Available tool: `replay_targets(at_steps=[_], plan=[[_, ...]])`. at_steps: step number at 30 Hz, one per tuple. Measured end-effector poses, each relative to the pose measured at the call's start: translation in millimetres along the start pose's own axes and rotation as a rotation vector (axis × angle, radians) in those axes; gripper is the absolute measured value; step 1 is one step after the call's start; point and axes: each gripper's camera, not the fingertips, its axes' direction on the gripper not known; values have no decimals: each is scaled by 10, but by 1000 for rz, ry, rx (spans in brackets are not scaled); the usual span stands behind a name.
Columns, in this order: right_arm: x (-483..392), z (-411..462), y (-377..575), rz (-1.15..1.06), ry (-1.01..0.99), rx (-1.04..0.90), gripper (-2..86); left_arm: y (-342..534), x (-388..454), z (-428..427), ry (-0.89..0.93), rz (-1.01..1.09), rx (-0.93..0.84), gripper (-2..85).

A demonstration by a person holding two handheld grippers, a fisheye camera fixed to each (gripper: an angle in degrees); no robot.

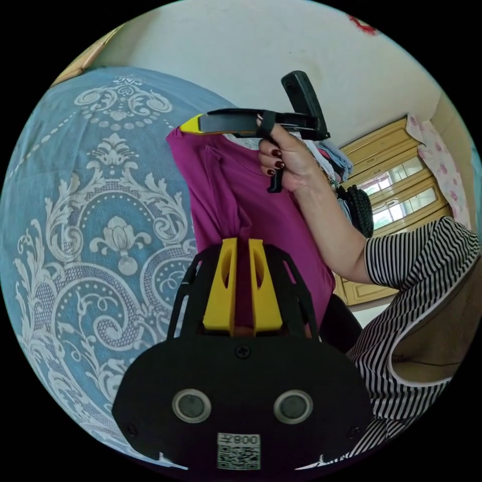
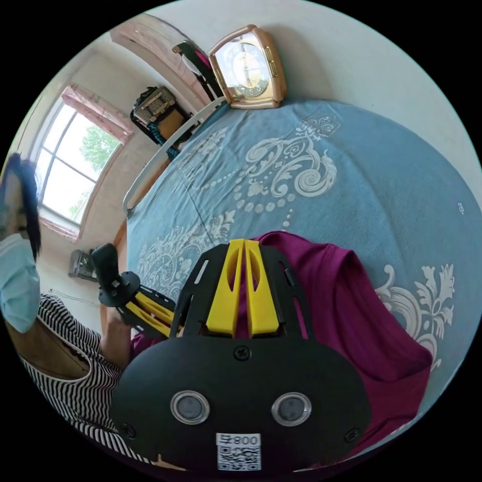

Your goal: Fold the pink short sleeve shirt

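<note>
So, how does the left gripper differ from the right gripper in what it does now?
The left gripper pinches a bunched part of the pink shirt; the right gripper holds a flatter edge. In the left gripper view, the right gripper is raised above the left gripper. Both are shut on the shirt over the blue bedspread.

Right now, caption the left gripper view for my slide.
Both tongs, left and right, hold the pink shirt up over the blue bedspread.

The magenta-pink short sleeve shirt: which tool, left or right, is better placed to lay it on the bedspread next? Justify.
Probably right: the right tool pinches the magenta-pink short sleeve shirt low over the blue patterned bedspread.
</note>
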Motion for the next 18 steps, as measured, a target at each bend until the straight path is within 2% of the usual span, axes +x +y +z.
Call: replay_targets(at_steps=[6, 9, 14, 18], plan=[[-422, -166, 691, -80, -64, -92, 1, 48, 197, -199, -19, 21, 41, 57], [-452, -75, 1022, -63, 13, -195, 1, 78, 282, -305, 1, 27, 57, 60], [-497, -424, 1420, -53, -34, -128, 1, 98, 394, -402, 6, 17, 40, 59], [-650, -669, 1837, -99, -183, -113, 1, 109, 523, -515, -32, 9, 25, 55]])
